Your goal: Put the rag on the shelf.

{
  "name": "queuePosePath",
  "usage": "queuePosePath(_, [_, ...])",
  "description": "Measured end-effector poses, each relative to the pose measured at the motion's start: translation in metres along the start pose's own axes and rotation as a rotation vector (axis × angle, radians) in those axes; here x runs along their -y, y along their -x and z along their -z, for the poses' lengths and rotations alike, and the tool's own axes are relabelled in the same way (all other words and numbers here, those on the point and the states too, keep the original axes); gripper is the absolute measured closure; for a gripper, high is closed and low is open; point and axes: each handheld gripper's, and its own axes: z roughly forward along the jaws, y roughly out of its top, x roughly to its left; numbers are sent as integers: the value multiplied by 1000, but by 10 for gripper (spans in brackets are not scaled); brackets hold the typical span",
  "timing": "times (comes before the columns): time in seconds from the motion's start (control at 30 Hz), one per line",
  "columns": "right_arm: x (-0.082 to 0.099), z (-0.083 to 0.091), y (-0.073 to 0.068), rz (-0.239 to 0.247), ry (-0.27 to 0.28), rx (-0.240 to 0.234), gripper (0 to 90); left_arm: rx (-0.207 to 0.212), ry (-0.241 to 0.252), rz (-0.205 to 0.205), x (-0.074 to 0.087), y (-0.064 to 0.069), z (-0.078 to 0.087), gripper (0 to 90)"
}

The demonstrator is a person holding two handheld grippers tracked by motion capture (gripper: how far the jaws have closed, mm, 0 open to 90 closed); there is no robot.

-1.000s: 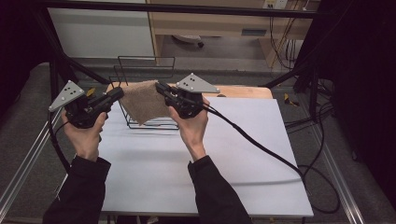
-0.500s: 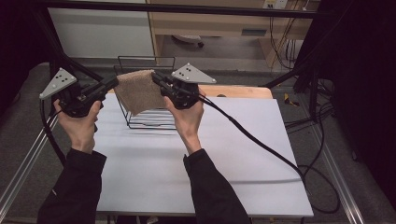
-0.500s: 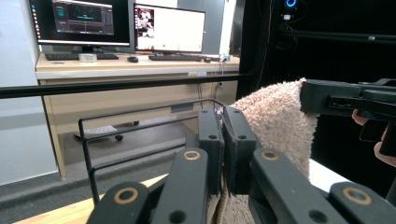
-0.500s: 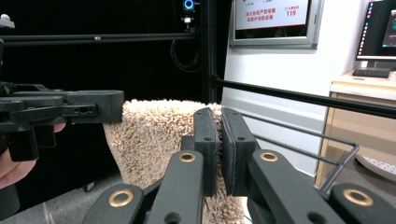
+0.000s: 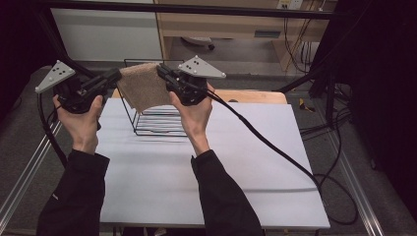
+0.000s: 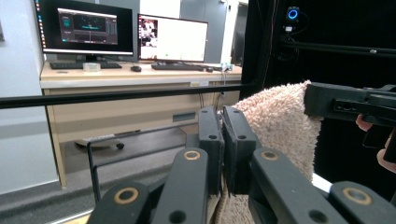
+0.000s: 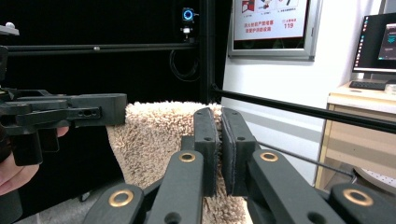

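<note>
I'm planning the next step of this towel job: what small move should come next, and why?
Probably carry the towel forward and lower it over the wire rack. The left gripper and right gripper each pinch a top corner, so it hangs spread just above the rack.

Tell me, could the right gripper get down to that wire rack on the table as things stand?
Probably not freely: the right gripper is shut on one top corner of the towel, the left gripper on the other, and the towel hangs over the wire rack.
</note>
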Motion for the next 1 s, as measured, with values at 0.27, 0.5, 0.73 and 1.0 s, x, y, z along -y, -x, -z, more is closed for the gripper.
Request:
queuePosePath(0.27, [-10, -5, 3, 3, 17, 12, 860, 3, 16, 6, -10, -3, -5, 865])
queuePosePath(0.5, [-16, -9, 6, 2, 28, 14, 860, -3, 17, -2, -19, -6, -10, 864])
queuePosePath(0.73, [-24, -14, 8, 11, 40, 17, 860, -1, 29, -1, -27, -12, -14, 864])
queuePosePath(1.0, [-29, -21, 14, 4, 40, 33, 860, -1, 29, -2, -32, -17, -24, 865])
